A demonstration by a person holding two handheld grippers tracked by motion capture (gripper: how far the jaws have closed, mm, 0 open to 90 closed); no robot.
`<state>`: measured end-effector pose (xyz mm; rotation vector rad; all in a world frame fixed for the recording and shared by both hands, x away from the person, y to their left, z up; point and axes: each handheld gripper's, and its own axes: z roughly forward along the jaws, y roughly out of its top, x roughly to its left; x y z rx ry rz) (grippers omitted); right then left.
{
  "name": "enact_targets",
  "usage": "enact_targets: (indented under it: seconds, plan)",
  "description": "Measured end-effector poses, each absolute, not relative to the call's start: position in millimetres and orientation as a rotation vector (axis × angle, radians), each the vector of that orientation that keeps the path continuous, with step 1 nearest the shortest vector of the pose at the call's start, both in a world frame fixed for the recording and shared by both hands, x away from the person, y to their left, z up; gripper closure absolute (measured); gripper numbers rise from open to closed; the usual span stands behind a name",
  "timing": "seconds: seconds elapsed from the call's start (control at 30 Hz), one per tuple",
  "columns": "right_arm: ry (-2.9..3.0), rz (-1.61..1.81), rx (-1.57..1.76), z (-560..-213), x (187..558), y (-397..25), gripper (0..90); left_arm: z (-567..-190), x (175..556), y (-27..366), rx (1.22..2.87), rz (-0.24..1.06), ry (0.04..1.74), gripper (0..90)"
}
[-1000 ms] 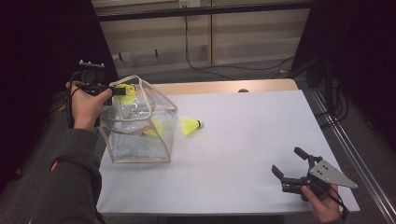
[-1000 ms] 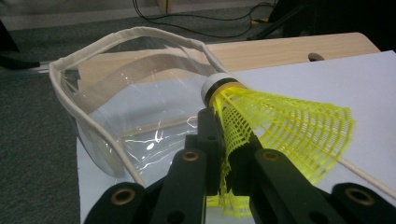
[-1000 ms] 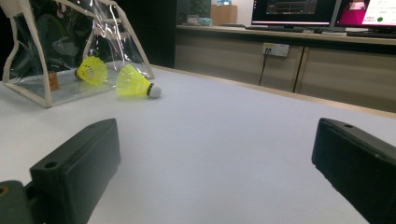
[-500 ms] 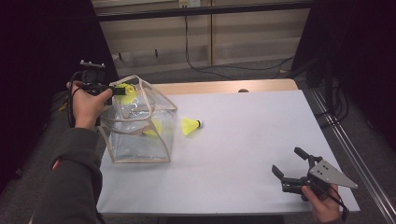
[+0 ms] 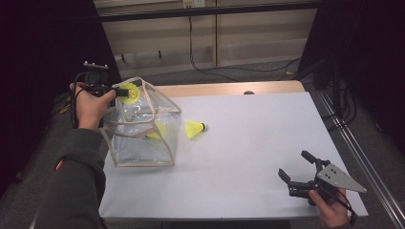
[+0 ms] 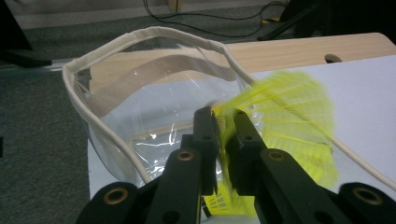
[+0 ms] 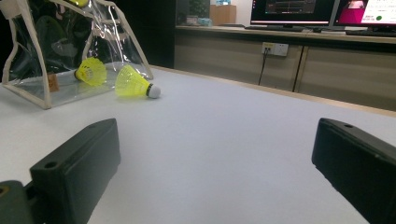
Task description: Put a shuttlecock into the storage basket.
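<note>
The left claw (image 5: 120, 90) grips a yellow shuttlecock (image 5: 129, 91) by its skirt above the open mouth of a clear plastic bag (image 5: 143, 129) at the left of the white desk (image 5: 248, 143). A second shuttlecock (image 5: 155, 131) lies inside the bag; a third (image 5: 195, 129) rests on the desk just beside it. The right claw (image 5: 297, 172) sits open and empty near the desk's front right corner.

Three yellow shuttlecocks: one in tongs (image 5: 128, 92), one inside bag (image 5: 155, 132), one on table (image 5: 194, 128). One clear bag (image 5: 143, 138).
</note>
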<state>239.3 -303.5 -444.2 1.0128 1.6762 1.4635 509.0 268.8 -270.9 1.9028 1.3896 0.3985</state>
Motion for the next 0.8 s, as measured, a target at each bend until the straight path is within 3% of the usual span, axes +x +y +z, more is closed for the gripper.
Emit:
enact_targets:
  seconds: [0.8]
  plan:
    - [1.675,1.464,1.011,-444.0,238.6,-303.1,1.1,-256.5,496.8,254.2,1.883,0.298,1.288,73.3]
